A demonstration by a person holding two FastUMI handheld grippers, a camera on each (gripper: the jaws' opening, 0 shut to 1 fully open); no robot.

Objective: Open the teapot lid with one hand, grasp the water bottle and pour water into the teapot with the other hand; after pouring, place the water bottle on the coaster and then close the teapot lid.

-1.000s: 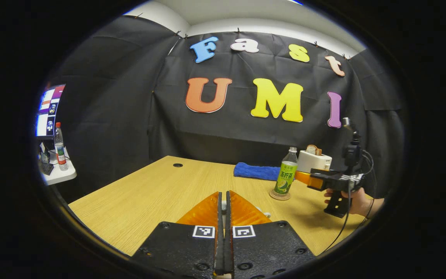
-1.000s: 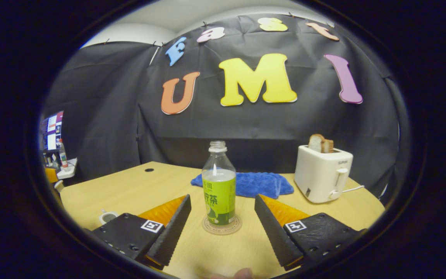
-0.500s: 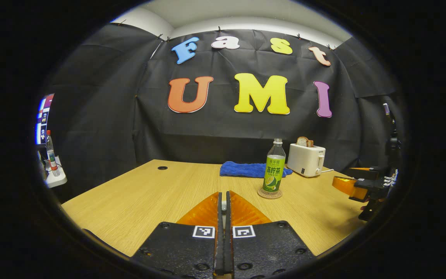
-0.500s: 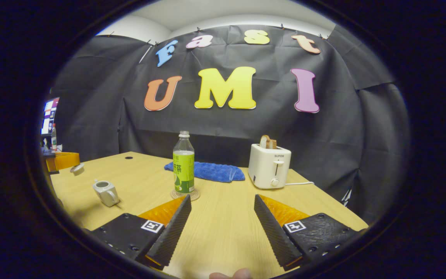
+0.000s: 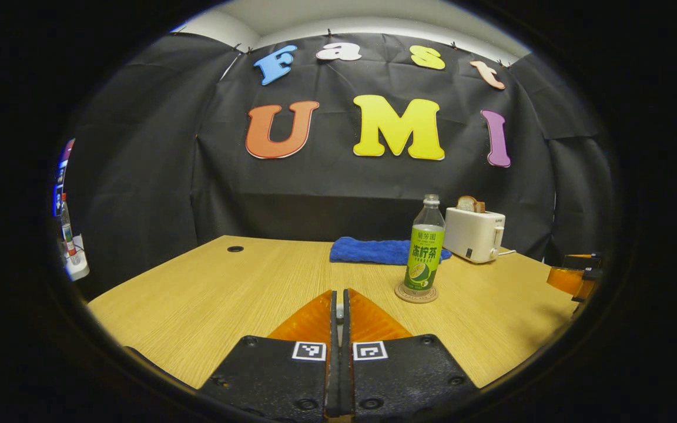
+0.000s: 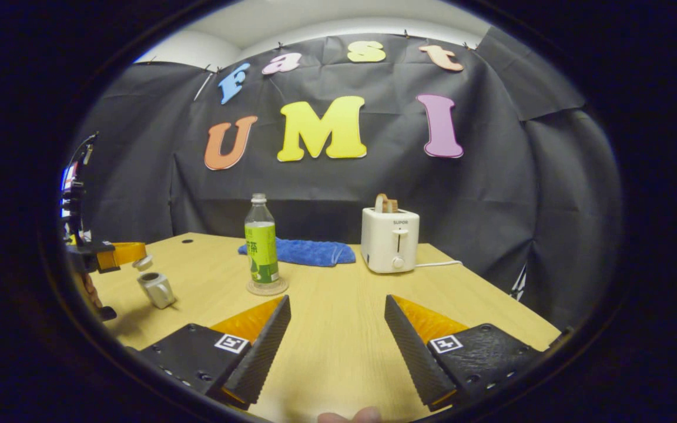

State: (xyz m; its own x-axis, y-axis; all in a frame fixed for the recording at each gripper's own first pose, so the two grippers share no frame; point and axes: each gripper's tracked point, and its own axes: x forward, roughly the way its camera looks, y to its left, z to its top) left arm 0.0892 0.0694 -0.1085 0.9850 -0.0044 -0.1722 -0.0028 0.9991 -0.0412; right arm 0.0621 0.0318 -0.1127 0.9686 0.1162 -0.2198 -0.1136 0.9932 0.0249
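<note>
On coaster [image 6: 266, 287], green-labelled uncapped water bottle [image 6: 261, 241]

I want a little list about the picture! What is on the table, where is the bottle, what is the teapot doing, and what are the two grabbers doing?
bottle: green-labelled water bottle, upright on the coaster, no cap
teapot: small teapot near the table's left edge, top open
lid: held above the teapot by the left gripper, fingers closed on it
right gripper: open, holding nothing, back from the bottle
behind the bottle: blue cloth
other things: white toaster with bread in its slot
table: light wood
</note>
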